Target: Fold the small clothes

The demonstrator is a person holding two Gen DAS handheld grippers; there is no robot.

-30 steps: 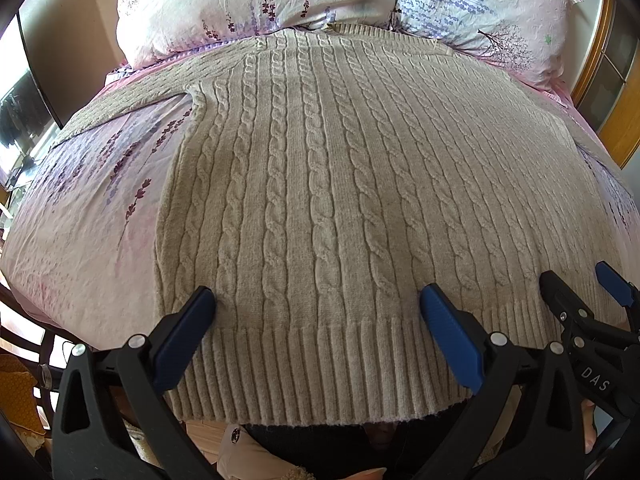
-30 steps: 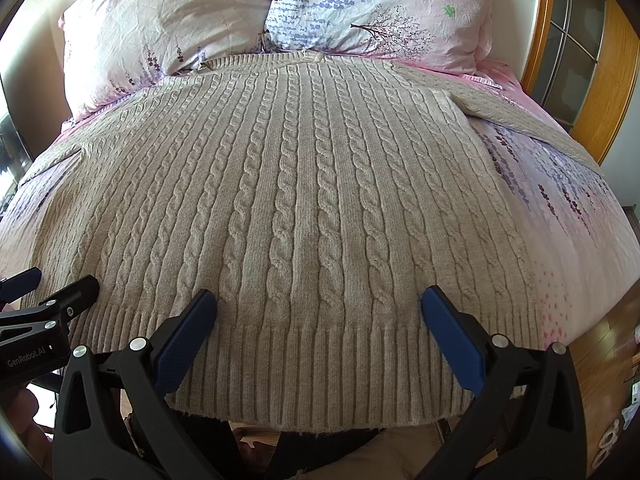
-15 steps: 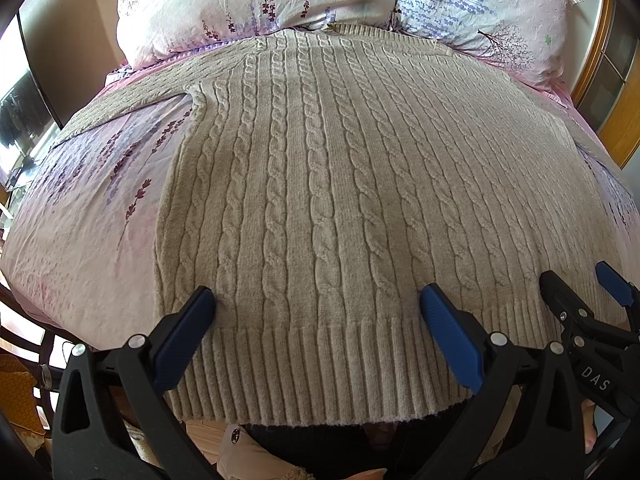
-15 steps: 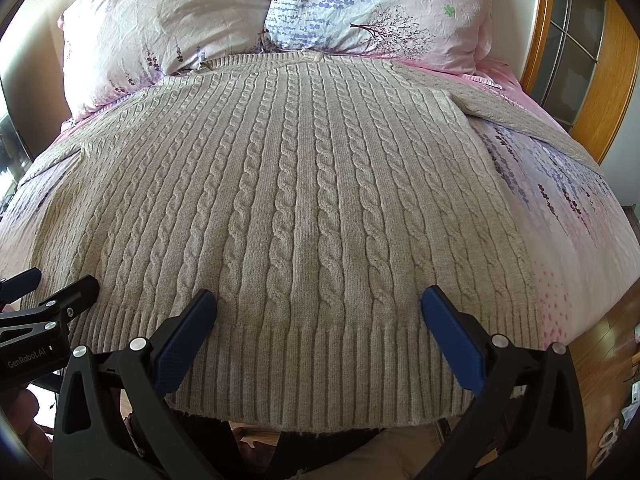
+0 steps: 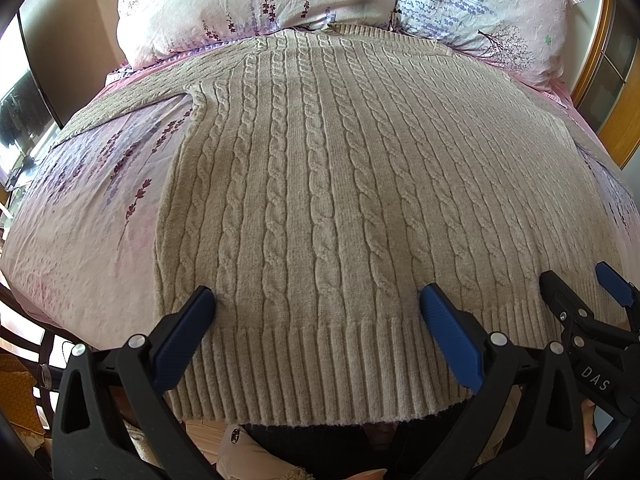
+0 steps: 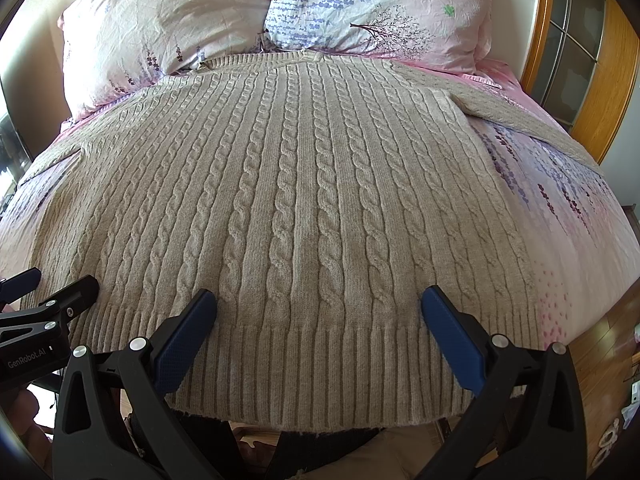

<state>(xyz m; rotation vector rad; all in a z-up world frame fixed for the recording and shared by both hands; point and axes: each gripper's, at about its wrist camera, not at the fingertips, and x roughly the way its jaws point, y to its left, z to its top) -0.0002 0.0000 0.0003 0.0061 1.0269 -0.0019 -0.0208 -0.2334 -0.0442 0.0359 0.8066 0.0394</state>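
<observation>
Bed (image 5: 80, 232): covered in a pink sheet printed with purple lavender sprigs; it fills both wrist views and carries everything listed below.

Sweater (image 5: 320, 200): beige cable-knit, spread flat over the middle of the bed, neckline at the far end against the pillows, ribbed hem (image 6: 320, 372) at the near edge of the mattress, where it slightly overhangs. One sleeve (image 5: 132, 100) runs out to the far left, the other sleeve (image 6: 520, 120) to the far right, each lying flat on the sheet.

Pillows: two, at the far end, touching side by side. Left pillow (image 6: 160, 20) pale pink with sparse sprigs; right pillow (image 6: 380, 4) pink with bluish flowers and a small tree motif.

Wooden door frame (image 6: 612, 60): orange-brown with glass panes, far right, beside the bed.

Left gripper (image 5: 318, 312): black frame, blue pads, over the near left part of the hem. Jaws spread wide apart with the knit lying between them, gripping nothing. It shows also at the left edge of the right wrist view.

Right gripper (image 6: 319, 312): same build, over the near right part of the hem, just beside the left one. Jaws likewise wide apart, holding nothing.
</observation>
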